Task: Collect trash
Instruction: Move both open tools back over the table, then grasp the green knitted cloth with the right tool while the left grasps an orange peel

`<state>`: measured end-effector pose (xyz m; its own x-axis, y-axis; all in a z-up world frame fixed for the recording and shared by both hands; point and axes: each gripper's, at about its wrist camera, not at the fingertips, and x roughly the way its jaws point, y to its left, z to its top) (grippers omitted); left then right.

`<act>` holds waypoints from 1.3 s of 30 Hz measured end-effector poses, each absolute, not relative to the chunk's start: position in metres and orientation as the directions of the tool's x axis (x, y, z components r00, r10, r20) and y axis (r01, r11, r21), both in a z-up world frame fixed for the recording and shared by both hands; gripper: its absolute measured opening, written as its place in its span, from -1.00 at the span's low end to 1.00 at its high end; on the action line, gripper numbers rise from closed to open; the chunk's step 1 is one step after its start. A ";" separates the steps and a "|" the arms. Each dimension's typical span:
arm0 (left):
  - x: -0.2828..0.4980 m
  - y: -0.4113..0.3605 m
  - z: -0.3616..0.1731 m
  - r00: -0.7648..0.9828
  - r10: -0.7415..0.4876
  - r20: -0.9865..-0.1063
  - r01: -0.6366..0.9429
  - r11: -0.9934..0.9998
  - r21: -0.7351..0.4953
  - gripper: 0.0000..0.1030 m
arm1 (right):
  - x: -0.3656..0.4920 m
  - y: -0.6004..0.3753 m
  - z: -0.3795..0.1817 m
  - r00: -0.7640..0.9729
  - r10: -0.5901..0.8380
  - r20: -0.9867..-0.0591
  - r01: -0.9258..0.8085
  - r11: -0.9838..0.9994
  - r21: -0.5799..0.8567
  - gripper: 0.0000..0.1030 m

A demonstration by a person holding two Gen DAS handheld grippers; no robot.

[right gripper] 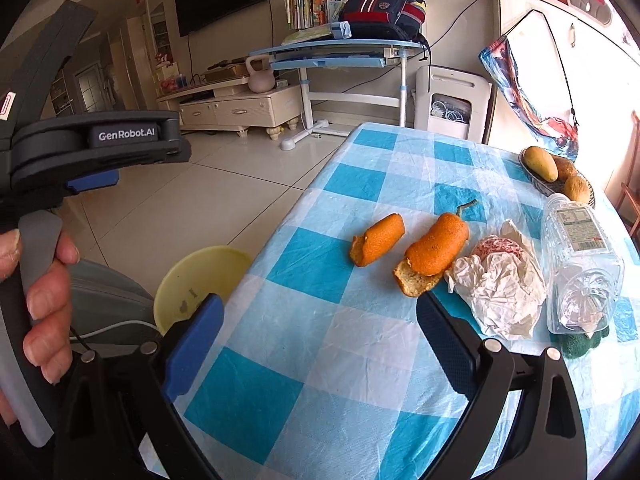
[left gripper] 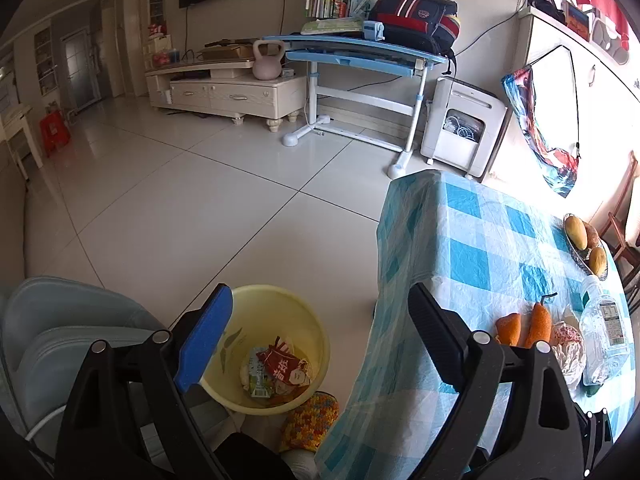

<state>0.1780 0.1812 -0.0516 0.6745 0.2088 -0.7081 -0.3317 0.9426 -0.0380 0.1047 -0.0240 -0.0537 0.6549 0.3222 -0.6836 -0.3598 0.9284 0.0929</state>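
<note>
A yellow bin (left gripper: 280, 320) stands on the floor left of the table, with wrappers (left gripper: 280, 368) inside; it also shows in the right wrist view (right gripper: 192, 276). My left gripper (left gripper: 320, 320) is open and empty above the bin. On the blue checked tablecloth (right gripper: 320, 264) lie two orange peels (right gripper: 378, 240) (right gripper: 438, 246), crumpled white paper (right gripper: 500, 292) and an empty clear plastic bottle (right gripper: 576, 264). My right gripper (right gripper: 320, 332) is open and empty over the cloth, just short of the peels. The left gripper's body (right gripper: 100, 148) shows at left.
A fruit basket (right gripper: 556, 176) sits at the table's far right. A grey chair (left gripper: 60, 328) stands beside the bin. A colourful slipper (left gripper: 308, 420) is by the bin. A blue desk (left gripper: 360, 56), TV cabinet (left gripper: 228, 88) and white appliance (left gripper: 460, 124) line the far wall.
</note>
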 end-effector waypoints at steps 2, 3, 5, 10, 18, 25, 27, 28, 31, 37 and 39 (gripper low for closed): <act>0.180 0.172 -0.054 0.672 0.189 -0.716 -0.301 0.953 -0.032 0.68 | 0.097 -0.044 -0.054 0.664 0.295 -0.687 -0.343 0.937 0.072 0.80; 0.182 0.166 -0.056 0.669 0.178 -0.722 -0.283 0.959 -0.026 0.68 | 0.095 -0.055 -0.054 0.669 0.279 -0.689 -0.324 0.944 0.067 0.80; 0.185 0.152 -0.061 0.656 0.152 -0.739 -0.244 0.970 -0.016 0.68 | 0.096 -0.080 -0.052 0.669 0.246 -0.701 -0.266 0.960 0.082 0.81; 0.191 0.117 -0.071 0.636 0.125 -0.762 -0.152 0.988 0.036 0.68 | 0.105 -0.119 -0.039 0.657 0.195 -0.728 -0.181 0.979 0.099 0.81; 0.206 0.090 -0.080 0.610 0.114 -0.784 -0.105 0.992 0.062 0.68 | 0.105 -0.159 -0.024 0.652 0.132 -0.747 -0.198 0.980 0.000 0.80; 0.223 0.065 -0.090 0.598 0.112 -0.794 -0.042 0.993 0.108 0.68 | 0.116 -0.197 -0.029 0.634 0.116 -0.764 -0.137 0.990 0.037 0.79; 0.228 0.058 -0.093 0.598 0.112 -0.794 -0.021 0.992 0.124 0.68 | 0.120 -0.201 -0.033 0.621 0.117 -0.775 -0.142 0.989 0.035 0.74; 0.230 0.055 -0.094 0.598 0.111 -0.794 -0.012 0.991 0.130 0.68 | 0.122 -0.203 -0.035 0.615 0.117 -0.780 -0.147 0.989 0.033 0.73; 0.238 0.050 -0.097 0.599 0.101 -0.794 0.007 0.991 0.131 0.68 | 0.129 -0.208 -0.045 0.586 0.114 -0.802 -0.155 0.988 0.028 0.72; 0.249 0.039 -0.104 0.581 0.081 -0.810 0.036 0.991 0.125 0.64 | 0.142 -0.205 -0.062 0.560 0.132 -0.818 -0.203 0.979 0.019 0.72; 0.251 0.034 -0.107 0.570 0.071 -0.818 0.057 0.991 0.125 0.50 | 0.146 -0.200 -0.065 0.564 0.142 -0.813 -0.221 0.975 0.017 0.69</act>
<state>0.2509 0.0337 -0.1070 0.5704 0.0709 -0.8183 0.0566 0.9905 0.1253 0.1459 -0.2003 -0.0650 0.5642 0.1422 -0.8133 -0.2207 0.9752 0.0174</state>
